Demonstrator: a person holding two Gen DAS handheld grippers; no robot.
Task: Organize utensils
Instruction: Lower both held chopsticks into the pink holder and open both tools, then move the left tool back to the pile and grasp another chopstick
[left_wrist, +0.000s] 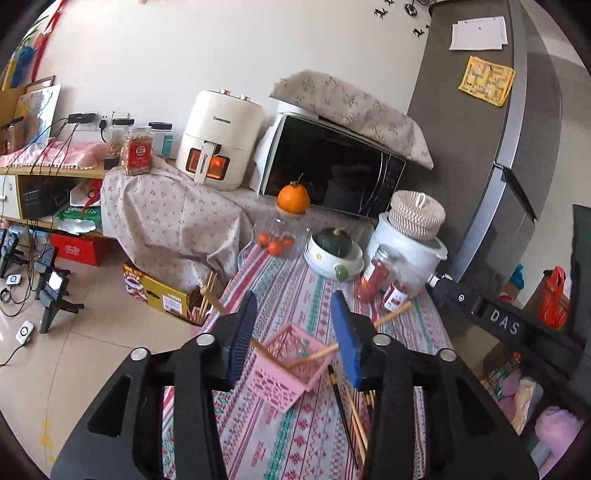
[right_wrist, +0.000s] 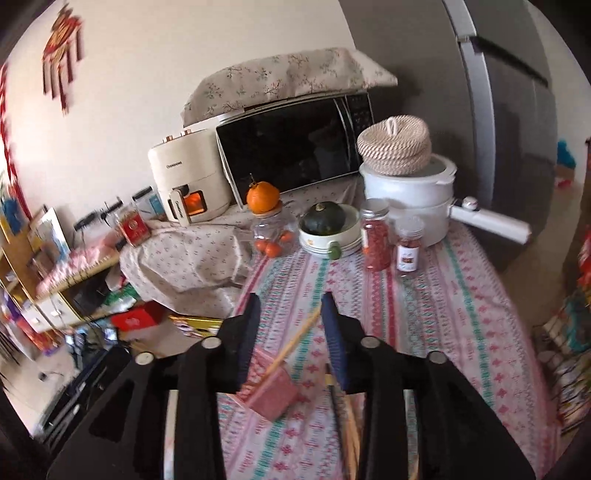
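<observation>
The pink basket (left_wrist: 282, 363) sits on the table (left_wrist: 295, 295) between the left gripper (left_wrist: 293, 332) pads, chopsticks (left_wrist: 314, 356) sticking out of it. Both the left and right gripper (right_wrist: 290, 328) stand partly spread, gripping nothing; more chopsticks (left_wrist: 351, 413) lie beside the basket.

Left tool (left_wrist: 293, 334) open over a pink basket (left_wrist: 286, 365) on the patterned table (left_wrist: 295, 435).

A wooden chopstick (left_wrist: 314, 357) leans out of the tilted basket toward the right blue pad, with no pad pressing on it. More chopsticks (left_wrist: 351, 417) lie loose on the cloth just right of the basket. Red jars (left_wrist: 375, 278), a squash in a bowl (left_wrist: 334, 253) and a microwave (left_wrist: 332, 166) stand beyond.
</observation>
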